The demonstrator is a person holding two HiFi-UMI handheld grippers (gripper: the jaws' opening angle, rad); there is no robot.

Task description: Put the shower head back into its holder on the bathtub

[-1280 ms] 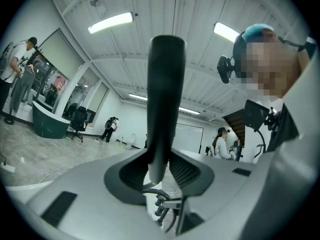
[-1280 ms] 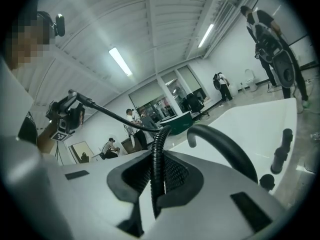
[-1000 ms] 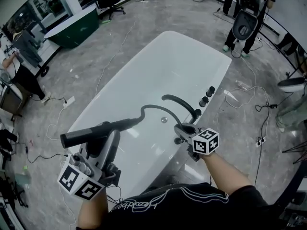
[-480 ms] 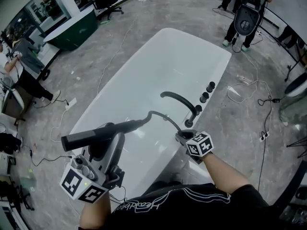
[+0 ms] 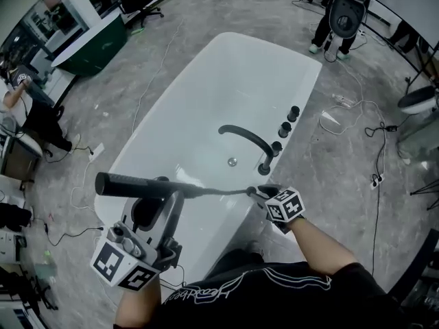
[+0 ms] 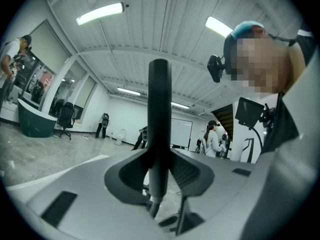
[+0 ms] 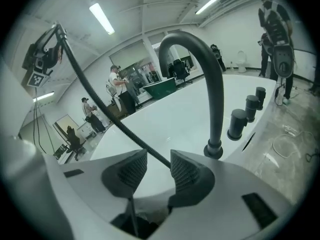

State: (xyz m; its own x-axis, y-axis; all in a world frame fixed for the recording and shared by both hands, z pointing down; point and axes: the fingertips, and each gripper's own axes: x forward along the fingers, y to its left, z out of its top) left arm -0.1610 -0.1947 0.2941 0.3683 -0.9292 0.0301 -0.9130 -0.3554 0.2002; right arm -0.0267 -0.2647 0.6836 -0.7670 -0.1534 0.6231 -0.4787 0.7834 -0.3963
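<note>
A grey floor [image 5: 110,101] is carrying a white tub [image 5: 233,81], with loose cables [image 5: 363,105] trailing on the floor beside it. A dark spout [image 5: 248,141] and three knobs [image 5: 285,125] are standing along the tub's right rim.

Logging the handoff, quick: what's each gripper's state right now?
Left gripper: closed on the shower head.
Right gripper: open, jaws just opened; hose runs loose between them.
</note>
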